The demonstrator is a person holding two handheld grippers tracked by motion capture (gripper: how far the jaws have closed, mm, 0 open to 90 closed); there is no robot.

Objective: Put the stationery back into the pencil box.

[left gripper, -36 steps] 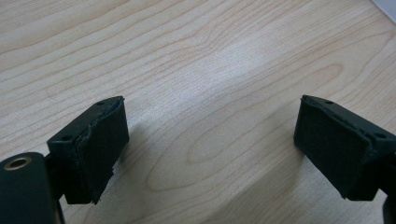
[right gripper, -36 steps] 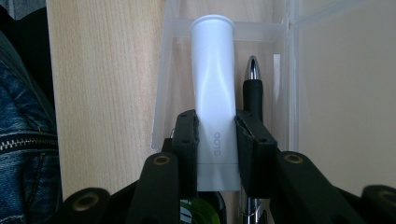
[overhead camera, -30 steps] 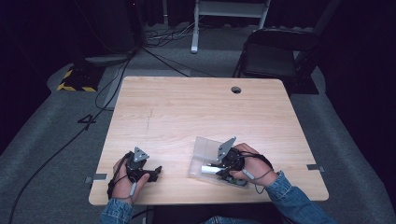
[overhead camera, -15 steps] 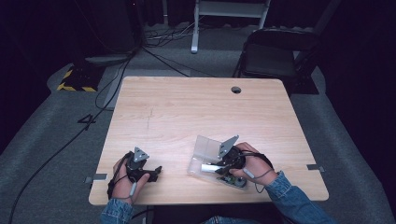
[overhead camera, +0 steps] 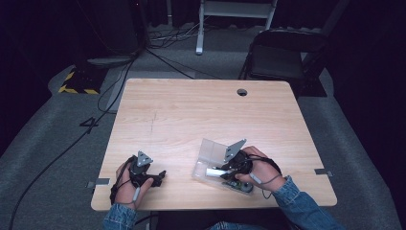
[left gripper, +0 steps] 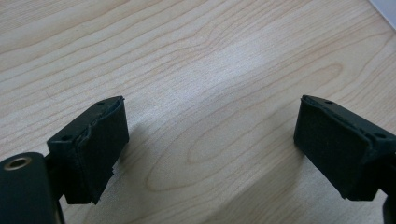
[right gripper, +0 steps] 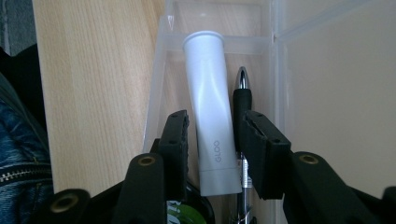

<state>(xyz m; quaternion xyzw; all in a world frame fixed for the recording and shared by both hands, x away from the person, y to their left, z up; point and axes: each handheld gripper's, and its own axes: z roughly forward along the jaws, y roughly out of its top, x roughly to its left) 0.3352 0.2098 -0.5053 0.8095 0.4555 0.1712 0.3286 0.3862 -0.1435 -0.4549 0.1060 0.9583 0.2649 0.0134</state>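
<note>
The right tool (right gripper: 210,135) has just been opening; its jaws straddle the glue stick (right gripper: 211,116) lying in the clear case (right gripper: 156,107), released. Next: withdraw clear. The left tool (left gripper: 210,149) rests open on the desk (left gripper: 196,56).

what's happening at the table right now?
A person works two handheld grippers at a wooden table. The right gripper is in an open clear plastic case, its jaws either side of a white glue stick beside a pen; they have just been opening, with a gap showing. The left gripper rests open over bare wood.
</note>
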